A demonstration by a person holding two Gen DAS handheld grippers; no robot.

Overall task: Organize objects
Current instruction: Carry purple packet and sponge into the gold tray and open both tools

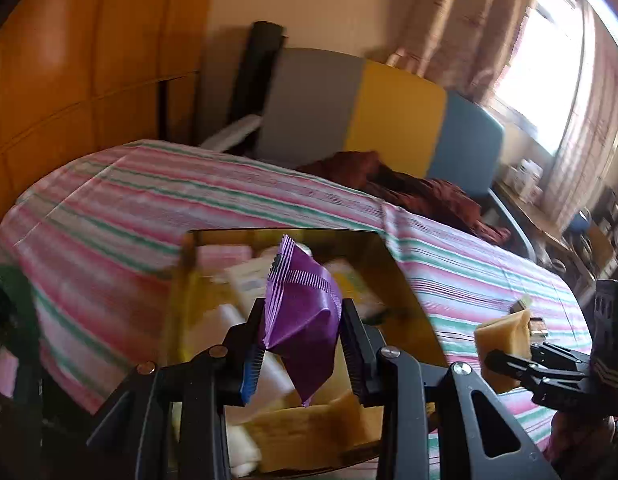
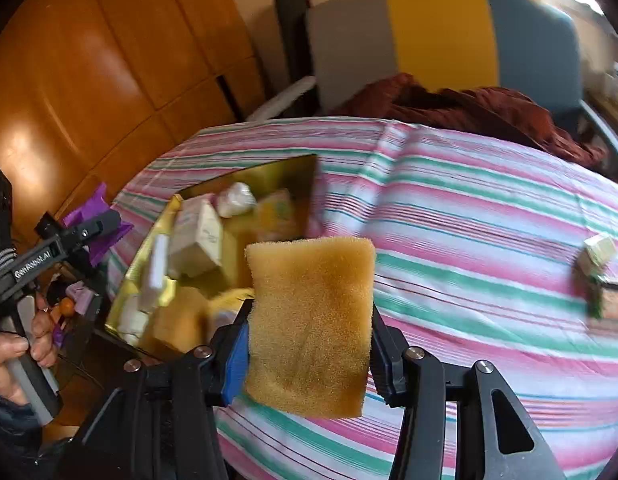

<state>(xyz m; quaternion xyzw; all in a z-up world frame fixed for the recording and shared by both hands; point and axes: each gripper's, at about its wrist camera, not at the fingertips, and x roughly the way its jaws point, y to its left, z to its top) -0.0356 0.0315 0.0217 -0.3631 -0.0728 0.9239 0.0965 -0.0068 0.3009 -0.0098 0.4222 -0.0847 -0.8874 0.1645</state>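
— Two tongs, two loads?
— Yes. My left tongs (image 1: 303,344) are clamped on a purple sachet (image 1: 299,312), right above the gold box (image 1: 385,256) of packets. My right tongs (image 2: 309,354) pinch a yellow sponge (image 2: 309,328) (held upright) over the striped bedsheet (image 2: 469,208), beside that box.

White lettering "GenRobot.AI" along the black body of the left gripper (image 2: 93,226).
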